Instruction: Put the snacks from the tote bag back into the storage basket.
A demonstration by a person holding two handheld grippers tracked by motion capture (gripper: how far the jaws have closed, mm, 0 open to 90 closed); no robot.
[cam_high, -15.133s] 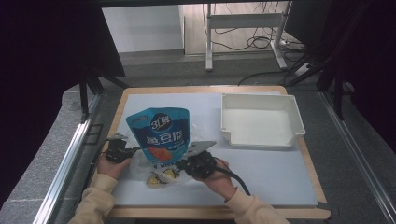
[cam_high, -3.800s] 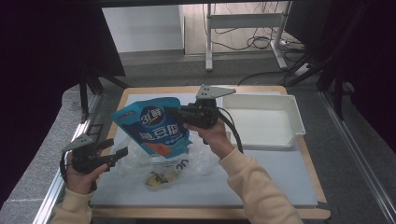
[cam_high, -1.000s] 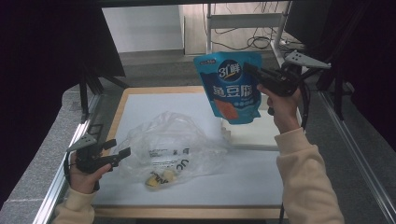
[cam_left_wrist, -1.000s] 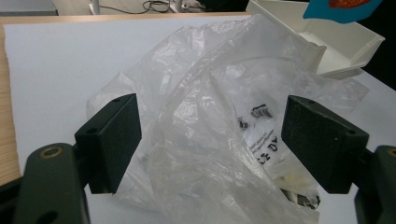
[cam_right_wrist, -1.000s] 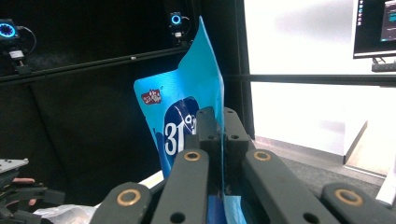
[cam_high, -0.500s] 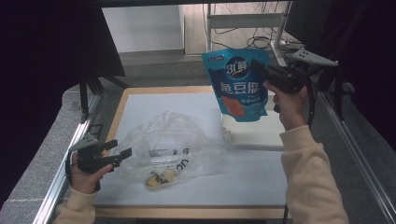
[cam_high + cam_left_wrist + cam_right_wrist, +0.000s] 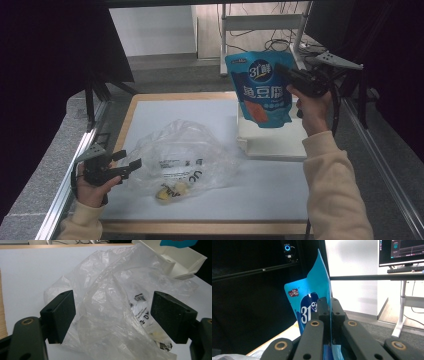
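Right tool [image 7: 278, 71] pinches the blue pouch [image 7: 261, 90] at its upper right edge, holding it upright in the air over the white tray [image 7: 280, 142] at far right; a moment ago it hung slightly lower. Left tool [image 7: 131, 165] unmoved, jaws spread, at the near-left edge of the clear plastic bag [image 7: 182, 157] on the tabletop [image 7: 165, 112].

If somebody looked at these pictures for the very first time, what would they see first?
Probably the bright blue pouch, held up in the air over the white tray at the table's far right, pinched by the right gripper. Next comes the crumpled clear plastic bag lying in the middle of the white table, with something yellow inside. The left gripper sits open at the bag's left edge.
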